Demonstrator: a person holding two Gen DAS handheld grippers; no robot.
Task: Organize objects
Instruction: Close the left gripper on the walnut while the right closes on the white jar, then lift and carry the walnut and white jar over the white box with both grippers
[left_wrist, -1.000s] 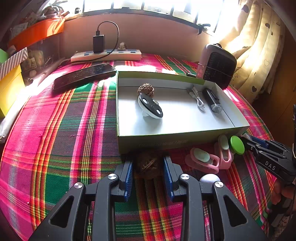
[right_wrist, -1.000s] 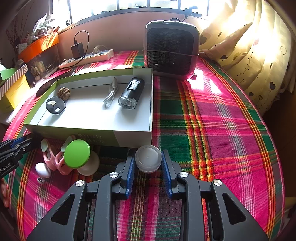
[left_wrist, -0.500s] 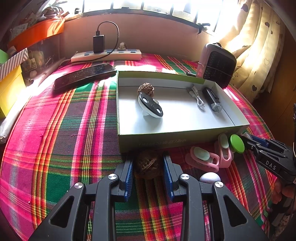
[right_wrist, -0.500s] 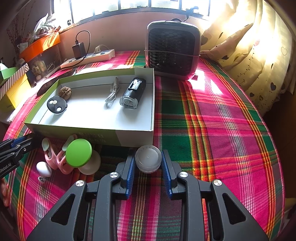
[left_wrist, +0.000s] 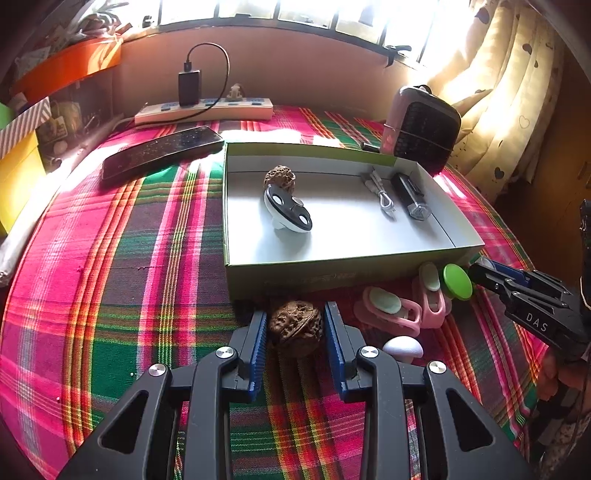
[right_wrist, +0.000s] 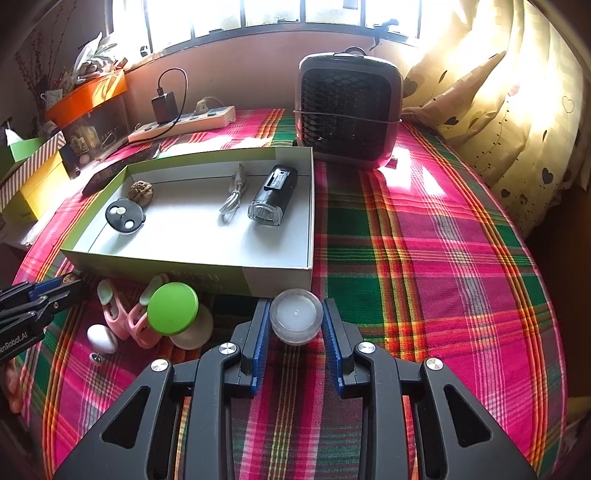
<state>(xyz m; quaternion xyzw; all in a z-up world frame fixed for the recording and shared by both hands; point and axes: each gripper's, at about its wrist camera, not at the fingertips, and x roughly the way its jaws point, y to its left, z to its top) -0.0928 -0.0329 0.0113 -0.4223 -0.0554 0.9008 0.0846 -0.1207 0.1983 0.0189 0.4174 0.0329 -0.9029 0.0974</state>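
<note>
My left gripper is shut on a brown walnut, held just in front of the green-edged box. My right gripper is shut on a small clear round jar by the box's near right corner. Inside the box lie a second walnut, a black-and-white round gadget, a grey cable and a black bike light. The left gripper also shows at the left edge of the right wrist view.
On the plaid cloth in front of the box lie two pink clips, a green-lidded jar, a white egg shape and a pushpin. A small heater, power strip and black remote stand behind the box.
Both grippers have lifted slightly with the walnut and the clear jar held in them. Nothing else has moved.
</note>
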